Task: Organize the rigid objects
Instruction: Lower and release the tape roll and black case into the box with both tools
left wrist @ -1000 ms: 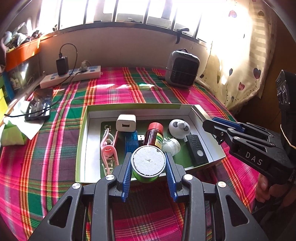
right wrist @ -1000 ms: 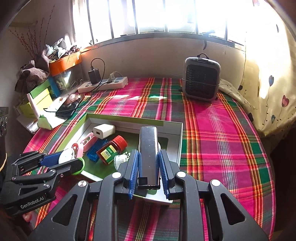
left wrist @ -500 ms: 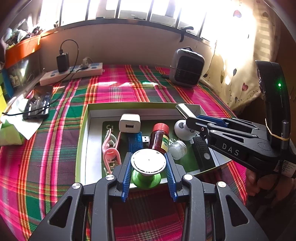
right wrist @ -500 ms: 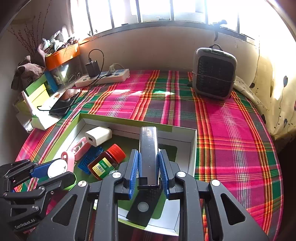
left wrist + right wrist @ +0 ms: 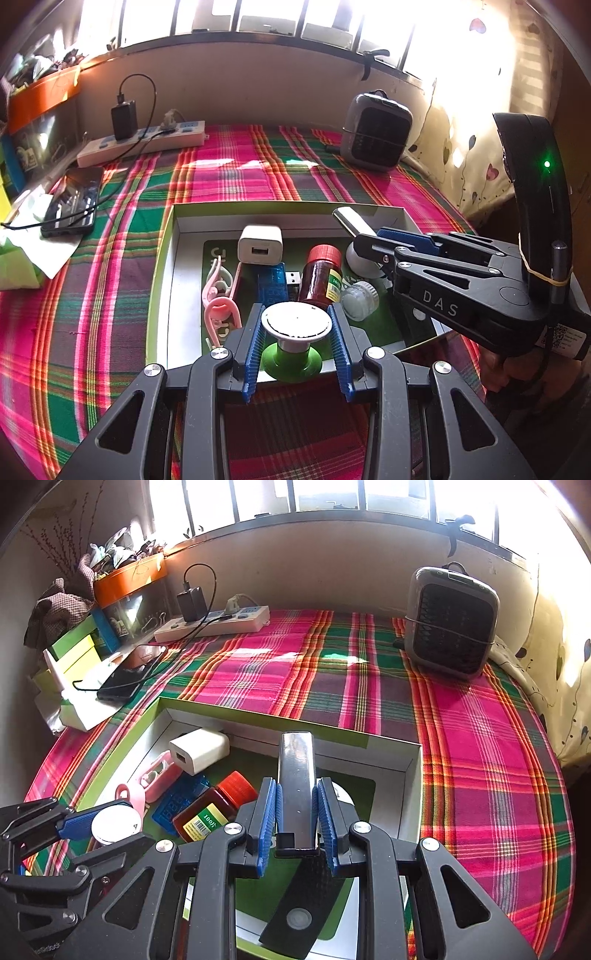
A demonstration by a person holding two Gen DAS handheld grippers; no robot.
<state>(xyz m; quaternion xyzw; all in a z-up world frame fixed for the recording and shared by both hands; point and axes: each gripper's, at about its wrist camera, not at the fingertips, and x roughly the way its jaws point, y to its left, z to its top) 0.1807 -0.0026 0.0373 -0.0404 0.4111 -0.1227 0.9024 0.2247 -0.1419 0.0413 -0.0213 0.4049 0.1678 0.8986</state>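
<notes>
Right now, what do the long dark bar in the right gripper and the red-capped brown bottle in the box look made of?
Long dark bar: probably glossy metal or hard plastic; it mirrors window light. Red-capped brown bottle: translucent amber plastic or glass, showing glints, with a matte plastic cap.

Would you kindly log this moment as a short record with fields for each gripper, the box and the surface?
left gripper: shut on a green spool with a white round top, above the box's near edge
right gripper: shut on a slim dark metallic bar, over the box
box: green-edged shallow cardboard box holding a white charger cube, red-capped brown bottle, pink plastic clips, black flat remote
surface: pink and green plaid cloth
</notes>
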